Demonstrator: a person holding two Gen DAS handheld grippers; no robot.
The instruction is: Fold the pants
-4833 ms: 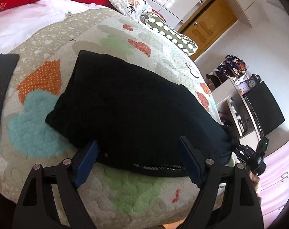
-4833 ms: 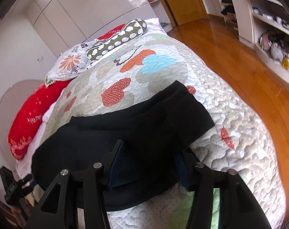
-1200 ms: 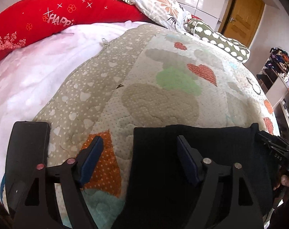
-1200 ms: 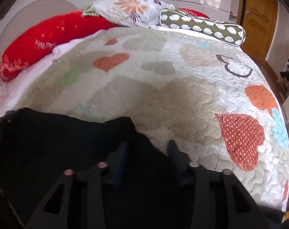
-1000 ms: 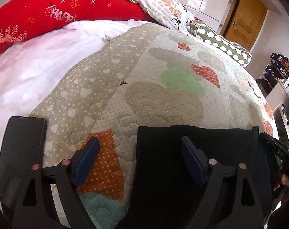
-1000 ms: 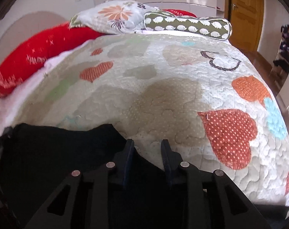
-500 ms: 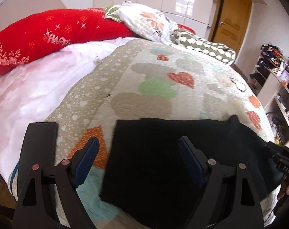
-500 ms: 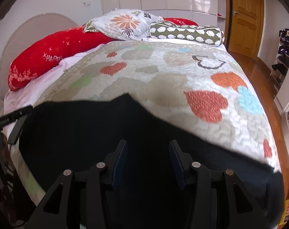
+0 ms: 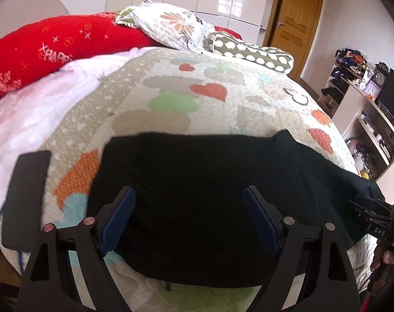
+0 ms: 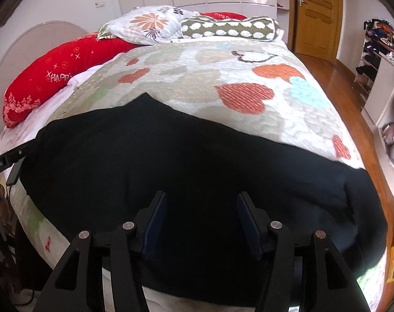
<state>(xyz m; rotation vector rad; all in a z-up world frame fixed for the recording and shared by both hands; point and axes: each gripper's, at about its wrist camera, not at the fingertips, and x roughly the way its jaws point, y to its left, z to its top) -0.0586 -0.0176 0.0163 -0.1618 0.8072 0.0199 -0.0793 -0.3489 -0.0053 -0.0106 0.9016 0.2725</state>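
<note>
The black pants [image 9: 202, 182] lie folded in a broad flat band across the near end of the quilted bed [image 9: 197, 98]. In the right wrist view they [image 10: 170, 161] fill the foreground, one end hanging over the bed's right edge. My left gripper [image 9: 189, 208] is open and empty, raised above the pants' left part. My right gripper [image 10: 200, 213] is open and empty, raised above the pants' middle. The right gripper also shows at the right edge of the left wrist view [image 9: 376, 221].
A black phone [image 9: 25, 197] lies on the bed's left edge. A red pillow [image 9: 53, 49], a floral pillow [image 9: 176, 26] and a green spotted bolster [image 9: 254, 54] sit at the headboard. Shelves [image 9: 373, 119] and wooden floor [image 10: 334, 78] are to the right.
Both grippers have pulled back and risen away from the pants. The right gripper's fingers, earlier close together on the cloth, have opened. The pants now lie spread flat.
</note>
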